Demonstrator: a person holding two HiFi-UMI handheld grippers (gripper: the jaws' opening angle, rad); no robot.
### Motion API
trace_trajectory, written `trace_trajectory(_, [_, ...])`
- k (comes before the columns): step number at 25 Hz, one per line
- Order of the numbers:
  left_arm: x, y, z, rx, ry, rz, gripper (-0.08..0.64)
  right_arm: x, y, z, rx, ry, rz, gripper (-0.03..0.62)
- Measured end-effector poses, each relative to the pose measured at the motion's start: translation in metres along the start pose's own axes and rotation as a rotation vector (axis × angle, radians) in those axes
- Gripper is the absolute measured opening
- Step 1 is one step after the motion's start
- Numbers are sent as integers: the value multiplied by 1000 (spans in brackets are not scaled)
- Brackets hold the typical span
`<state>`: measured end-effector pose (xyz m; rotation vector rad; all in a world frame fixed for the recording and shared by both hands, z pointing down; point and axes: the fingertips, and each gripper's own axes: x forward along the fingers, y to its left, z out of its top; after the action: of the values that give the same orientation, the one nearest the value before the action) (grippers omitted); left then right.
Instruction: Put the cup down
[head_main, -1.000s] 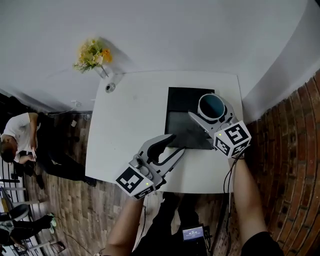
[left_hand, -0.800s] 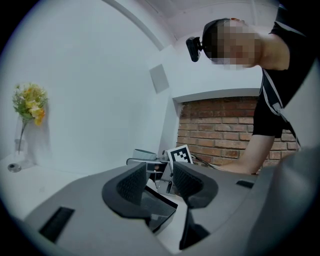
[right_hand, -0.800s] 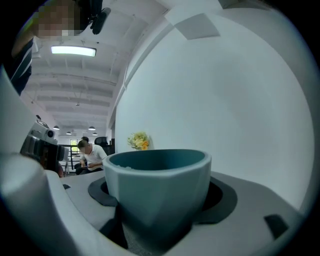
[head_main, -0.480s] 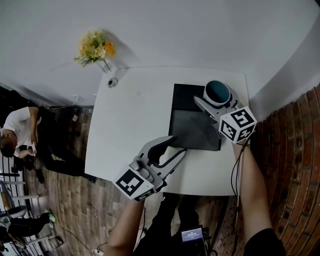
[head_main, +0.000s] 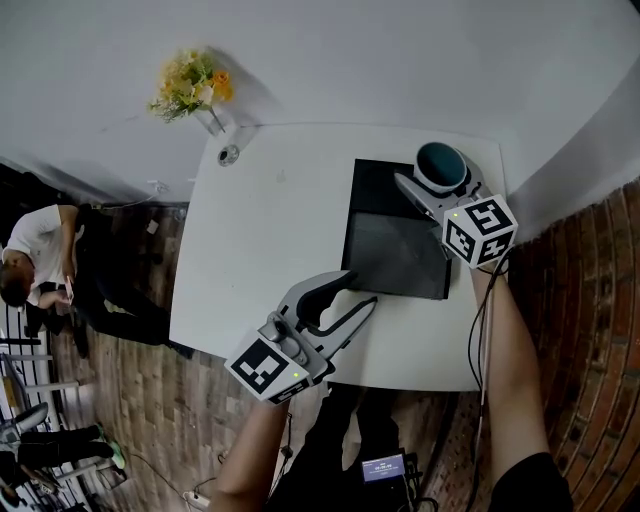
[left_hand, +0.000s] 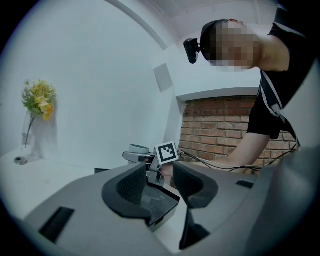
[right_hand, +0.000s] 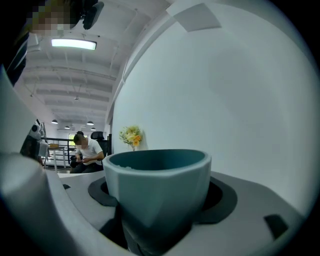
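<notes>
A teal cup (head_main: 441, 165) sits between the jaws of my right gripper (head_main: 438, 178), which is shut on its sides. It hangs at the far right corner of the black mat (head_main: 395, 245) on the white table (head_main: 270, 240). Whether its base touches anything I cannot tell. In the right gripper view the cup (right_hand: 157, 180) fills the middle, upright, with the pads (right_hand: 97, 192) against its wall. My left gripper (head_main: 358, 288) stays near the table's front edge, open, with nothing in it. In the left gripper view its jaws stand apart over the mat's corner (left_hand: 157, 202).
A glass vase of yellow flowers (head_main: 190, 85) and a small round object (head_main: 229, 155) stand at the table's far left corner. A white wall runs behind the table, and brick lies to the right. A person (head_main: 40, 260) sits off to the left.
My right gripper has carried the cup farther away and to the right, out to the mat's far right corner. The left gripper has stayed where it was.
</notes>
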<state>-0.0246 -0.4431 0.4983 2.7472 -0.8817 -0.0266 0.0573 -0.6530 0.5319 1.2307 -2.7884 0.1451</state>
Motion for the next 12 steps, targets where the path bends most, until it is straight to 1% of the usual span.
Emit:
trace_trajectory(8, [-2,3,-2,0,7,12,172,8,-4,-8,20,13,6,407])
trace_trajectory(12, [-1,5,0,2,8,14,172,6,-1,-8,0,9,21,408])
